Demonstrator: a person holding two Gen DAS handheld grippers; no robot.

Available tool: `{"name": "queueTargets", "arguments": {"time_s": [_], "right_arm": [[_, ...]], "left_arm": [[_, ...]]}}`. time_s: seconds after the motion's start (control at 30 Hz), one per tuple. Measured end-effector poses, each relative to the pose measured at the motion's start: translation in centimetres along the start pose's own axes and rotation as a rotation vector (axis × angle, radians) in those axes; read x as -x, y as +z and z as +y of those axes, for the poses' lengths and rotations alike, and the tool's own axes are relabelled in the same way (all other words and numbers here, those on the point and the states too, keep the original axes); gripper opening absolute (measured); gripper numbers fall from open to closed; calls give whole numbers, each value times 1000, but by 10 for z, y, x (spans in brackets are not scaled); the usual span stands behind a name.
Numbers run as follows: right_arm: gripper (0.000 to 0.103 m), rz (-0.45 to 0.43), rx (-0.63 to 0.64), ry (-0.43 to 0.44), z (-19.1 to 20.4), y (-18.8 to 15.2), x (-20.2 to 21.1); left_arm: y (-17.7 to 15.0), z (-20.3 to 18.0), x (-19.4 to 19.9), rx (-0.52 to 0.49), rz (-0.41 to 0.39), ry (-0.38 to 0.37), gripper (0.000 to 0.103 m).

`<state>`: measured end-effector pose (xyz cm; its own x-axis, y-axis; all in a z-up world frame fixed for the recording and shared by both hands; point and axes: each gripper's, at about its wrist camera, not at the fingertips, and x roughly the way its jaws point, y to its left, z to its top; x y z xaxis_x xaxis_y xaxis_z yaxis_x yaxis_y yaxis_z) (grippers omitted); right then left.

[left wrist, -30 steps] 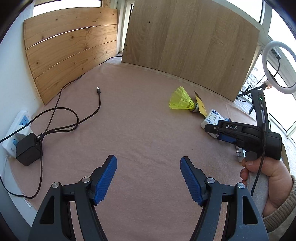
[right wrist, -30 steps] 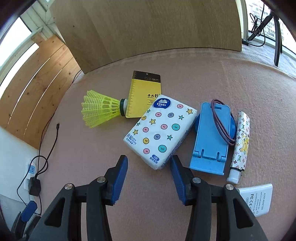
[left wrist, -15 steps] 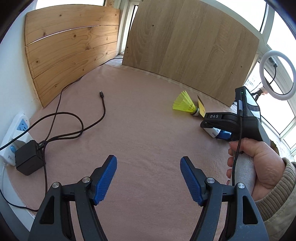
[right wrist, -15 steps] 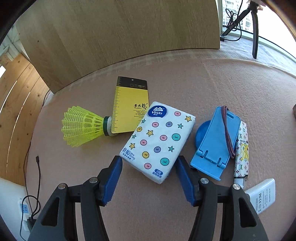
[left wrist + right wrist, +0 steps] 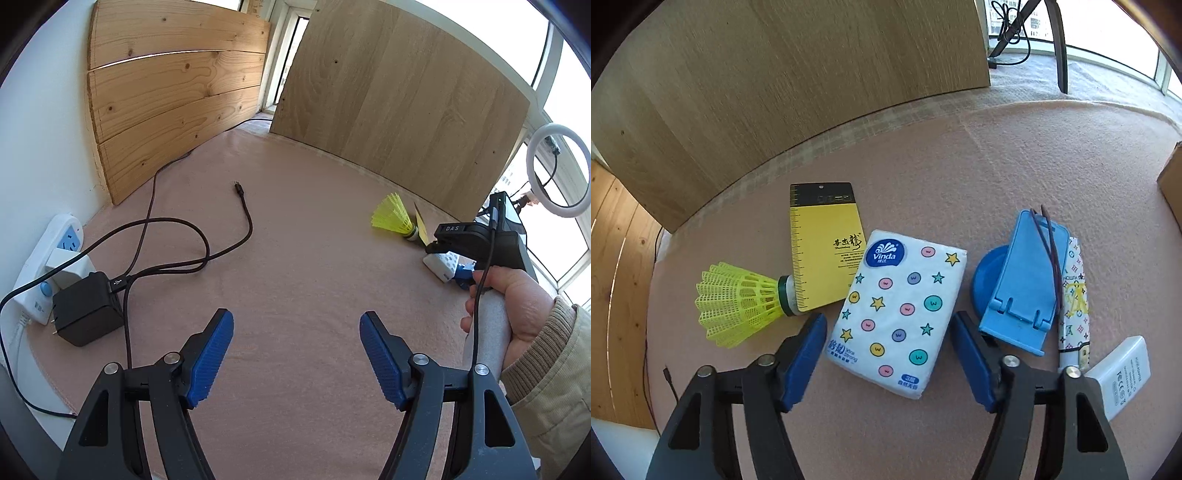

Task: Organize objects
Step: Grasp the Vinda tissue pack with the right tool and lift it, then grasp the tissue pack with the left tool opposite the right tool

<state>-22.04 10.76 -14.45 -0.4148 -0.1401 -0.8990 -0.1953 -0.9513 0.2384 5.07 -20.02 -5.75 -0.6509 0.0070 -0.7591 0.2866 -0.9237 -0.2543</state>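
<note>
A white Vinda tissue pack point(image 5: 897, 310) with dots and stars lies on the pink cloth. My right gripper point(image 5: 888, 354) is open, and the pack's near end lies between its blue fingers. Left of the pack are a yellow shuttlecock point(image 5: 738, 304) and a yellow card point(image 5: 825, 251). Right of it are a blue phone stand point(image 5: 1023, 284), a patterned tube point(image 5: 1073, 306) and a white adapter point(image 5: 1123, 376). My left gripper point(image 5: 296, 356) is open and empty over bare cloth. The shuttlecock point(image 5: 393, 218) and the right gripper's body point(image 5: 476, 240) show at its right.
A power strip point(image 5: 55, 254), a black charger point(image 5: 86, 314) and a loose black cable point(image 5: 207, 243) lie at the left. Wooden boards point(image 5: 399, 88) stand along the back. A cardboard box edge point(image 5: 1171, 184) is at the far right. A ring light point(image 5: 557, 170) stands beyond.
My right gripper has opened wider and moved forward over the tissue pack, so its fingers now straddle the pack's near end. The left gripper has drifted slightly; its jaws are unchanged.
</note>
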Motion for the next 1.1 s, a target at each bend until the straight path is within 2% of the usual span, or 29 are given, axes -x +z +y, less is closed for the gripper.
{"name": "queueTargets", "arguments": {"time_s": [0.07, 0.2, 0.33, 0.43, 0.5, 0.67, 0.73, 0.87, 1.0, 1.1], "right_arm": [[47, 0, 51, 27, -5, -4, 3], [46, 10, 253, 75, -7, -26, 14], [46, 55, 520, 172, -19, -65, 34], [46, 104, 790, 249, -30, -105, 56], [46, 123, 941, 281, -45, -130, 73], [46, 190, 1215, 406, -92, -175, 105], [46, 225, 1304, 471, -109, -190, 115], [46, 271, 1448, 545, -134, -204, 127], [46, 329, 1585, 564, -141, -209, 132], [46, 371, 1682, 565, -138, -213, 134]], "left_arm": [[-1, 1, 0, 5, 1, 3, 74], [-5, -4, -6, 9, 11, 3, 74], [-13, -18, -18, -10, 19, -36, 75], [-25, -40, -29, -85, 33, -119, 75], [-37, -62, -36, -191, 52, -210, 75], [-89, -128, -36, -609, 102, -391, 75], [-109, -148, -34, -734, 135, -474, 75], [-138, -178, -21, -913, 165, -661, 75], [-161, -205, -9, -1081, 154, -758, 75], [-176, -222, -5, -1159, 168, -821, 75]]}}
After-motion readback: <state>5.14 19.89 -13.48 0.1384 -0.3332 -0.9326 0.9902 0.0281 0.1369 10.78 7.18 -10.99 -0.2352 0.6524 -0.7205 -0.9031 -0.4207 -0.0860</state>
